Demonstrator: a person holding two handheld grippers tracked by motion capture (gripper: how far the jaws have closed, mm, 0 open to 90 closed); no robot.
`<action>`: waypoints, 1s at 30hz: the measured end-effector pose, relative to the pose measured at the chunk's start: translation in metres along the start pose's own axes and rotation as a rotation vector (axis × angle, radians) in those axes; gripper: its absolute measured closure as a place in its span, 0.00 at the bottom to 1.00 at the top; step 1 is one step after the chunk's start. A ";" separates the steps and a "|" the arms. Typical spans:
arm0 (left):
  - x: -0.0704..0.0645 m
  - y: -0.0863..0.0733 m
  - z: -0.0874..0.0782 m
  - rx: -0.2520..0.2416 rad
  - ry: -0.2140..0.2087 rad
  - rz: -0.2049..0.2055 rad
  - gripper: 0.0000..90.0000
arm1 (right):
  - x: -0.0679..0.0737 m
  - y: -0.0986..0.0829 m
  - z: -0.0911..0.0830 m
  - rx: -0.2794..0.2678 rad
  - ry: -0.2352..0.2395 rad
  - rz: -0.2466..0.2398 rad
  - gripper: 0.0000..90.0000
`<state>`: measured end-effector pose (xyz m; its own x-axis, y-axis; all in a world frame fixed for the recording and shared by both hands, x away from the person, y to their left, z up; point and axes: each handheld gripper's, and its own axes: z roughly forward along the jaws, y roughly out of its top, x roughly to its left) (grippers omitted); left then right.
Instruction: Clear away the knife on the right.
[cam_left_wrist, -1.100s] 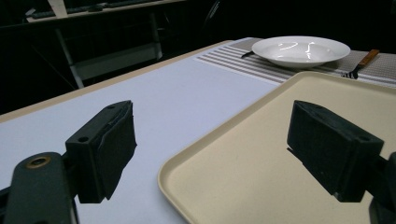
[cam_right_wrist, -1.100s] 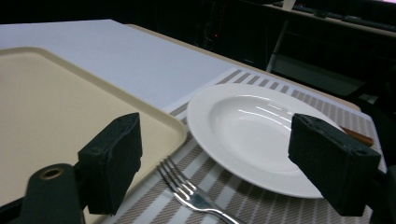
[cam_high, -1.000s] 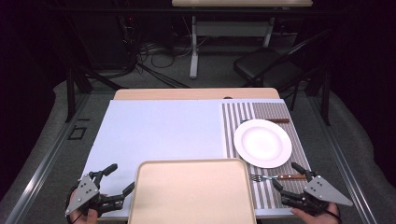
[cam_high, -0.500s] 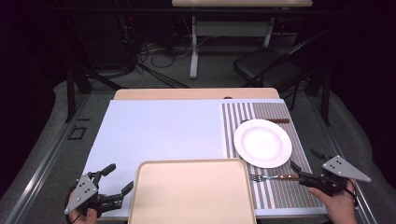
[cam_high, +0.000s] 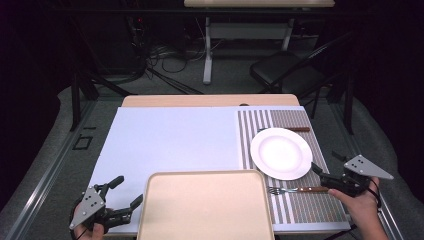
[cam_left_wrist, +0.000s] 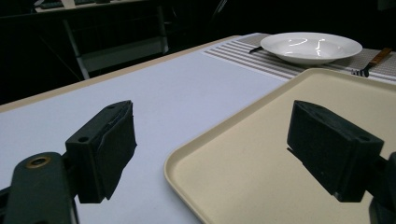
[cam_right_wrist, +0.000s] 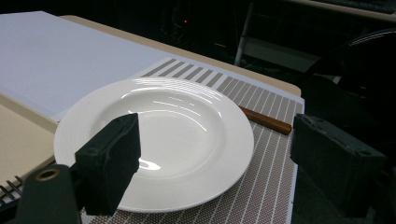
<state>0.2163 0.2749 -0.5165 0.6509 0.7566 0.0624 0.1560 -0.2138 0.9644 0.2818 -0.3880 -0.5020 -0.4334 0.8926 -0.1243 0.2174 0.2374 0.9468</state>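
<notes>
At the table's right edge, the spread right claw (cam_high: 325, 172) flanks the plate (cam_high: 281, 152) rim; left claw (cam_high: 125, 192) spread beside the tray (cam_high: 205, 210)

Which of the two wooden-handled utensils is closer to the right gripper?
The fork, lying on the striped placemat at the plate's near side, its handle end by the right gripper. The other utensil lies beyond the plate's far rim.

The left hand-held gripper (cam_high: 120, 200) sits at the table's (cam_high: 170, 140) near left corner, with the flat beige plastic tray (cam_high: 205, 205) just to its right. The right hand-held gripper (cam_high: 325, 172) is at the near right edge. The round white ceramic plate (cam_high: 281, 152) lies just ahead and left of it on the striped woven placemat (cam_high: 300, 205). The wooden-handled metal fork (cam_high: 297, 190) lies beside it, between plate and near edge. A wooden-handled knife (cam_high: 295, 129) lies beyond the plate.
</notes>
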 end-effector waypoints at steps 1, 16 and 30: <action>0.000 0.000 0.000 0.001 -0.001 0.000 0.17 | -0.001 0.000 0.003 0.003 0.009 0.000 0.19; 0.001 -0.001 0.002 0.008 -0.003 0.001 0.17 | -0.018 -0.001 0.037 0.066 0.046 -0.034 0.24; 0.001 -0.001 0.002 0.013 -0.002 0.001 0.17 | -0.038 0.011 0.073 0.129 0.050 -0.061 0.24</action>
<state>0.2189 0.2748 -0.5185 0.6528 0.7549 0.0631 0.1648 -0.2229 0.9608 0.3640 -0.3912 -0.5089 -0.4913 0.8557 -0.1628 0.2988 0.3411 0.8913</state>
